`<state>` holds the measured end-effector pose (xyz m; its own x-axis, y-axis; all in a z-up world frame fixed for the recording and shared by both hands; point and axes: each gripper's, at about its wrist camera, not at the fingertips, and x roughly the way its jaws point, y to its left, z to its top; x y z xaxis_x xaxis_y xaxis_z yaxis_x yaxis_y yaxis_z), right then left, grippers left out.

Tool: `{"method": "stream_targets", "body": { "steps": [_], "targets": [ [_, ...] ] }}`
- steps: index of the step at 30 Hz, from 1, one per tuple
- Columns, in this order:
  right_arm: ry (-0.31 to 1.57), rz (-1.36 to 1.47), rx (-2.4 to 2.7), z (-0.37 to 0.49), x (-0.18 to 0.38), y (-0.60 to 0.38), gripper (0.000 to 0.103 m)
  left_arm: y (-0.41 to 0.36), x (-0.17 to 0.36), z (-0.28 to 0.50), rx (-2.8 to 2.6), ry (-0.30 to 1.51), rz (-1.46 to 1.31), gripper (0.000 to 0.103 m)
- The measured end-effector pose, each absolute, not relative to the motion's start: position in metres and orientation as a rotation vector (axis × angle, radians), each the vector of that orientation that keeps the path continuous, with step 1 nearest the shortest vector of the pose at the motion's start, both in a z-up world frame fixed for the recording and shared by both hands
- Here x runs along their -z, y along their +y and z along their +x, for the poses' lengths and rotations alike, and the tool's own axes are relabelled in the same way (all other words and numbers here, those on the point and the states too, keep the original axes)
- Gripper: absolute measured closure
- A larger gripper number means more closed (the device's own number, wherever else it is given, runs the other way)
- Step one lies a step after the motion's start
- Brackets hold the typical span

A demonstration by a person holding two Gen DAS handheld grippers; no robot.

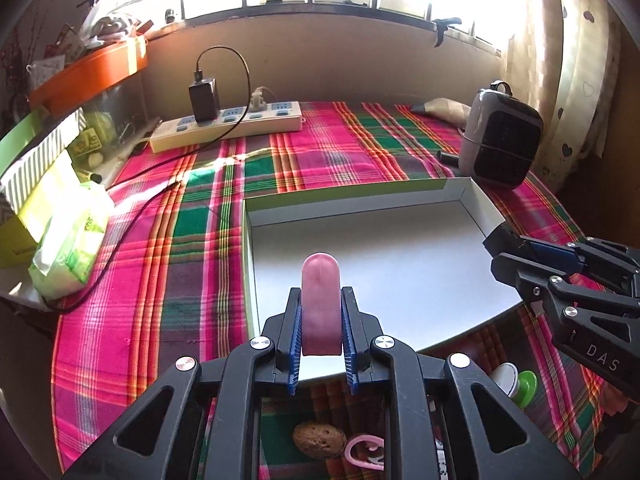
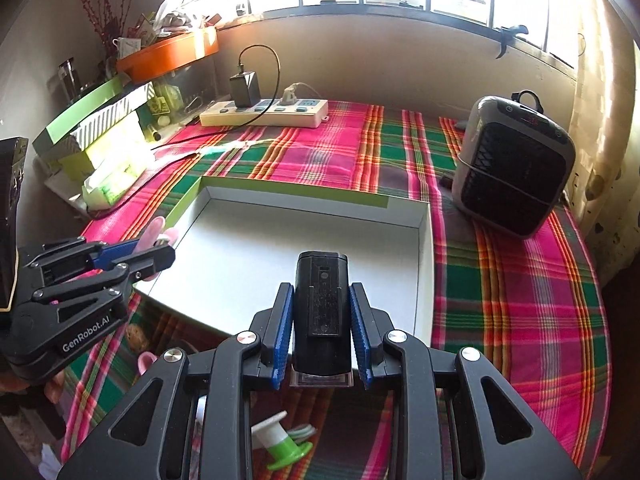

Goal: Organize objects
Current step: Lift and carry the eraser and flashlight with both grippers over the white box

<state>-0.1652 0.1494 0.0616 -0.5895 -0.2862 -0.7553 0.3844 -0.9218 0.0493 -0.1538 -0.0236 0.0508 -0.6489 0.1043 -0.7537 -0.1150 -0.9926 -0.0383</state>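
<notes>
My left gripper (image 1: 321,294) is shut on a pink rounded object (image 1: 321,300) and holds it over the near left part of a shallow white box (image 1: 400,208) with green outer walls. My right gripper (image 2: 320,292) is shut on a black oblong device (image 2: 320,300) with a clear end, held over the box's near edge (image 2: 424,264). The right gripper shows in the left wrist view (image 1: 496,246) at the box's right side. The left gripper shows in the right wrist view (image 2: 160,250) at the box's left side, pink object (image 2: 154,230) between its fingers.
The box lies on a plaid cloth (image 1: 320,160). A walnut (image 1: 319,438), a pink clip (image 1: 366,454) and a white-and-green spool (image 2: 280,442) lie near me. A power strip (image 1: 228,124) with charger, a grey heater (image 2: 516,164) and stacked boxes (image 1: 40,184) stand around.
</notes>
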Motion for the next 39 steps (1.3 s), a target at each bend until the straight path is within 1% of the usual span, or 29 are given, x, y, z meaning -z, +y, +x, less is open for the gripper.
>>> {"method": "stream_targets", "body": {
  "steps": [20,39],
  "targets": [
    [0.150,1.303,2.464,-0.231,-0.027,0.127,0.074,-0.016,-0.030,-0.217,-2.691,0.023,-1.329,0.087],
    [0.179,1.320,2.468,-0.255,-0.018,0.117,0.074,-0.013,-0.015,-0.237,-2.676,0.031,-1.377,0.087]
  ]
}}
